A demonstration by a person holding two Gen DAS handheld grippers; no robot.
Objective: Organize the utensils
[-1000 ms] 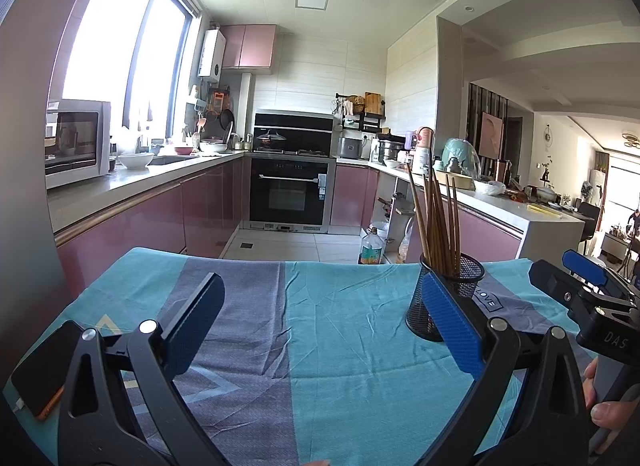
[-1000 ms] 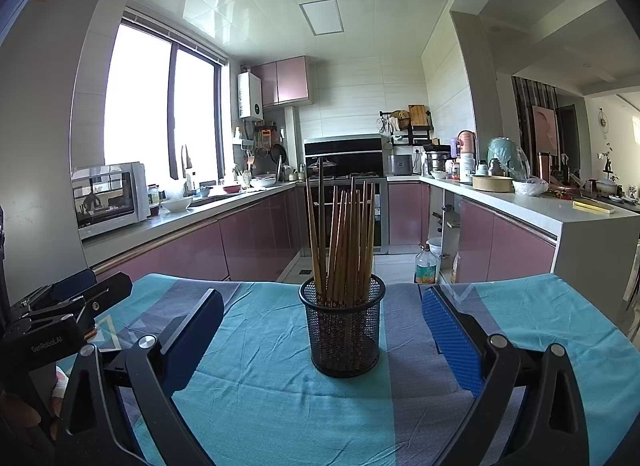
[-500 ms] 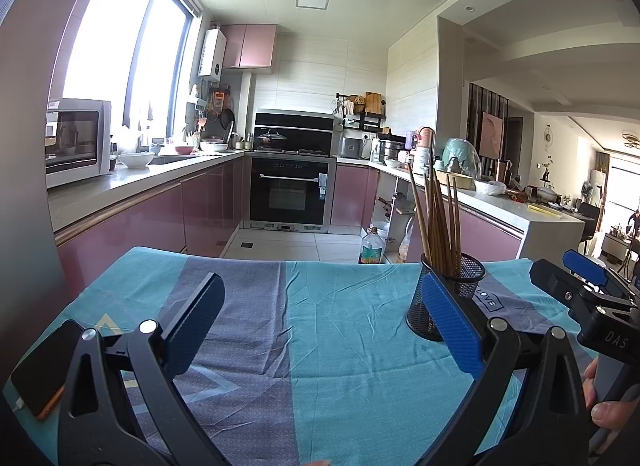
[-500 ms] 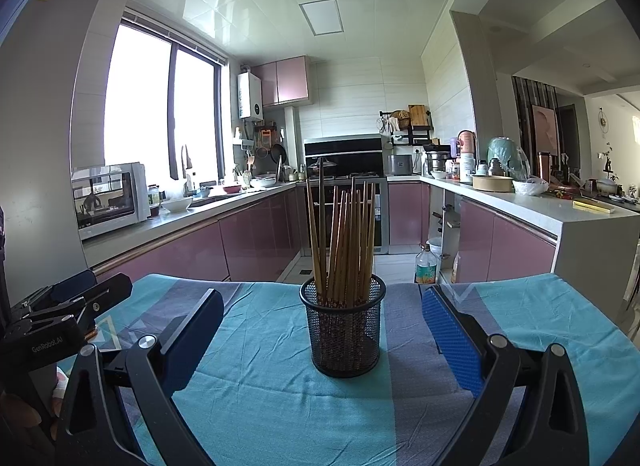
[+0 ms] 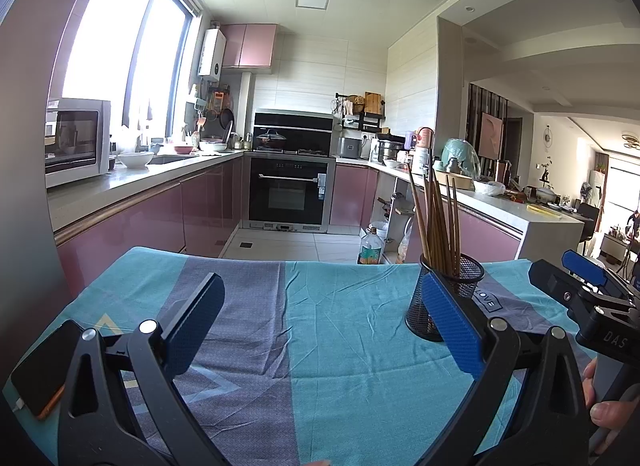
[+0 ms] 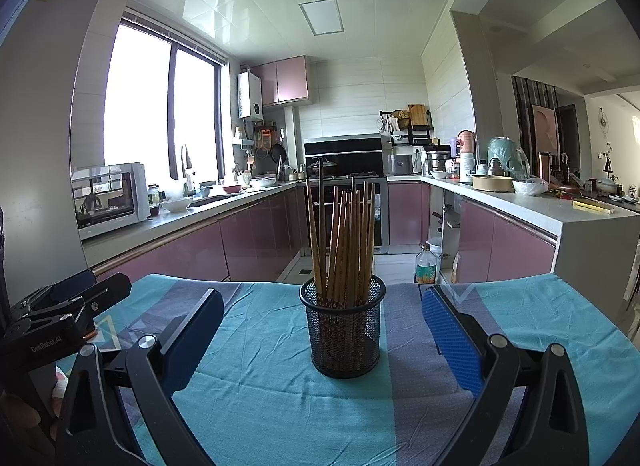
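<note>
Both tools are released and hold nothing: the right tool (image 6: 322,340) faces the mesh cup (image 6: 343,330) of chopsticks (image 6: 344,242) standing on the cloth-covered counter (image 6: 256,398), while the left tool (image 5: 320,330) hovers beside it. All chopsticks look stowed already, so the task seems finished or not begun; next, check for strays.

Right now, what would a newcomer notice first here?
The black mesh holder packed with upright wooden chopsticks, standing mid-table on the teal and grey tablecloth. The open right hand-held gripper frames it, and a phone lies at the table's left edge.
</note>
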